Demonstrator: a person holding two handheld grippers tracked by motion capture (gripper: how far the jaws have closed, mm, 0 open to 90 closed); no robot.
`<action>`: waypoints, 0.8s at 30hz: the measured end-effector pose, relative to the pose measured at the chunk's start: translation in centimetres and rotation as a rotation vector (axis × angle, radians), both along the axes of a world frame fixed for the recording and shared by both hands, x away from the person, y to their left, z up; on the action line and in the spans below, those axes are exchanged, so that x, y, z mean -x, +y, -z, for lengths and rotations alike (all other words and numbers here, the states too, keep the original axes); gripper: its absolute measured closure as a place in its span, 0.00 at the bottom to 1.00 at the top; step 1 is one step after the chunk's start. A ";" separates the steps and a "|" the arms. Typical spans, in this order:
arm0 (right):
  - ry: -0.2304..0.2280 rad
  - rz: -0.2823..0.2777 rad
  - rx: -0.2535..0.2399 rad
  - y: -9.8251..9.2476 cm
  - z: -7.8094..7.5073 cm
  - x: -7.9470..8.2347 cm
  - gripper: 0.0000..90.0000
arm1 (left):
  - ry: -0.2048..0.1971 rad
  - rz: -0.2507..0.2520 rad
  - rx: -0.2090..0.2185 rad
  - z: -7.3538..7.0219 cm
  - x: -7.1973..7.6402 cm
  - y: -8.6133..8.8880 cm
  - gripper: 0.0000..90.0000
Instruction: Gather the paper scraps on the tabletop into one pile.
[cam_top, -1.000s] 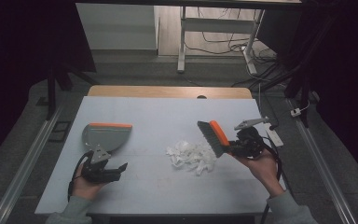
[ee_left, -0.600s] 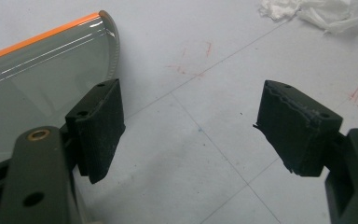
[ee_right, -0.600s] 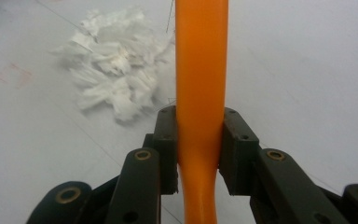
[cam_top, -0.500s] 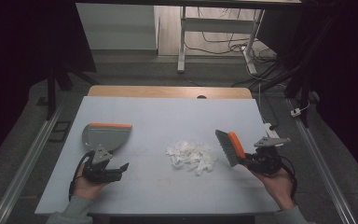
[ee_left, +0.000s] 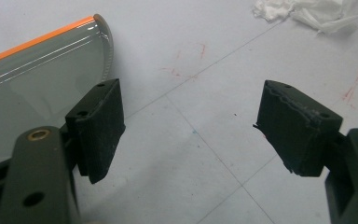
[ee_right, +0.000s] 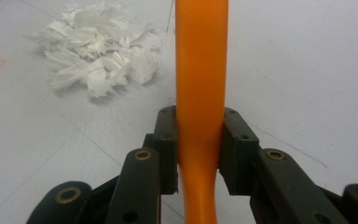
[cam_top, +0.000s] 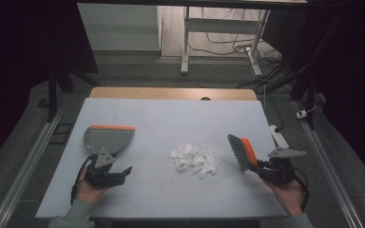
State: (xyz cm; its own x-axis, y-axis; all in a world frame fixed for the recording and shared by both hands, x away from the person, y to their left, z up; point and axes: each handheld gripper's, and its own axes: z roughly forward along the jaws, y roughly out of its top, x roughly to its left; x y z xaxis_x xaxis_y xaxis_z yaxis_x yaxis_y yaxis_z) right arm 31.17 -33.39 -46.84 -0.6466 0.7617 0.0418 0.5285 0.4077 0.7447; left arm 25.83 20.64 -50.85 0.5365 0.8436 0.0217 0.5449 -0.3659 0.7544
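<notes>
Table (cam_top: 171, 118): a pale grey surface with a wooden strip along its far edge is seen from the high view; faint red marks are seen on it in the left gripper view.
Dustpan (cam_top: 108, 138): grey with an orange edge, laid flat on the left part of the table, just beyond the left gripper.
Paper scraps (cam_top: 195, 158): a white pile is located near the table's middle, between dustpan and brush, apart from both.
Brush (cam_top: 241, 151): orange handle, grey bristles; it is held right of the pile, bristles turned toward the scraps.
Right gripper (ee_right: 199, 140): jaws are closed against the orange handle.
Left gripper (ee_left: 189, 133): jaws are spread wide, nothing is held; the dustpan's edge is seen beside one jaw.
</notes>
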 end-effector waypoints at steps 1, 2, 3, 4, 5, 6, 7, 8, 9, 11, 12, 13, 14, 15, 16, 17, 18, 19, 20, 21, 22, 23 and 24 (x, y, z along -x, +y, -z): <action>0.003 -0.001 0.000 0.0 0.1 -0.1 0.79 | 0.000 0.001 0.000 0.0 0.0 0.0 0.27; -0.001 0.001 0.002 0.0 0.1 -0.1 0.79 | 0.001 0.003 0.000 0.0 0.0 0.0 0.27; -0.005 -0.001 0.002 0.0 0.1 -0.1 0.79 | 0.001 0.003 0.000 0.0 0.0 0.0 0.27; -0.003 -0.004 -0.001 0.1 0.1 -0.1 0.79 | 0.001 0.004 0.000 0.0 0.0 -0.1 0.27; -0.007 -0.004 0.001 0.1 0.1 0.0 0.79 | 0.001 0.004 -0.001 0.0 0.0 -0.1 0.27; -0.012 -0.005 0.002 0.1 0.1 0.0 0.79 | 0.000 0.004 0.000 0.0 0.0 -0.1 0.27; -0.012 -0.010 -0.001 0.1 0.0 0.0 0.79 | 0.000 0.005 0.001 0.0 0.0 0.0 0.27; -0.012 -0.012 -0.001 0.1 0.1 0.0 0.79 | -0.001 0.004 0.001 0.0 0.0 0.0 0.27; -0.013 -0.011 0.001 0.2 0.1 0.0 0.79 | -0.001 0.003 0.001 0.0 0.0 0.0 0.27; -0.013 -0.011 0.002 0.2 0.1 0.0 0.79 | -0.002 0.003 0.001 0.0 0.0 0.0 0.27; -0.013 -0.011 0.003 0.2 0.1 0.0 0.79 | -0.002 0.002 0.001 0.0 0.0 0.0 0.27; -0.016 -0.009 0.001 0.2 0.1 0.0 0.79 | -0.001 0.003 0.001 0.0 0.0 0.0 0.27; -0.015 -0.012 0.000 0.2 0.1 0.0 0.79 | -0.001 0.003 0.001 0.0 0.0 0.0 0.27; -0.018 -0.010 -0.002 0.2 0.1 0.0 0.79 | -0.002 0.002 0.001 0.0 0.0 0.0 0.27; -0.021 -0.009 -0.002 0.2 0.0 0.1 0.79 | -0.002 0.002 0.001 0.0 0.0 0.0 0.27; -0.020 -0.010 -0.001 0.2 0.0 0.1 0.79 | -0.002 0.003 0.001 0.0 0.0 0.0 0.27; -0.025 -0.010 -0.002 0.2 0.0 0.1 0.79 | -0.002 0.003 0.001 0.0 0.0 0.0 0.27; -0.029 -0.009 -0.004 0.2 0.0 0.1 0.79 | -0.002 0.003 0.001 0.0 0.0 0.0 0.27; -0.029 -0.010 -0.005 0.2 -0.1 0.1 0.79 | -0.002 0.003 0.001 0.0 0.0 0.0 0.27; -0.028 -0.012 -0.004 0.2 -0.1 0.1 0.79 | -0.002 0.003 0.001 0.0 0.0 0.0 0.27; -0.028 -0.012 -0.004 0.2 -0.1 0.1 0.79 | -0.002 0.003 0.001 0.0 0.0 0.0 0.27; -0.028 -0.012 -0.004 0.2 0.0 0.1 0.79 | -0.002 0.003 0.001 0.0 0.0 0.0 0.27; -0.025 -0.012 -0.003 0.2 0.0 0.1 0.79 | -0.002 0.002 0.001 0.0 0.0 0.0 0.27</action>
State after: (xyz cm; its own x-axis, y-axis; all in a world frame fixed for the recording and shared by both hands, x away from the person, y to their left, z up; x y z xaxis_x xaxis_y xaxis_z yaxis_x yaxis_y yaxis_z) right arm 31.06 -33.15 -46.83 -0.6568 0.7535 0.0280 0.5046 0.4117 0.7589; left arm 25.80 20.62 -50.83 0.5384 0.8424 0.0220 0.5423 -0.3663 0.7561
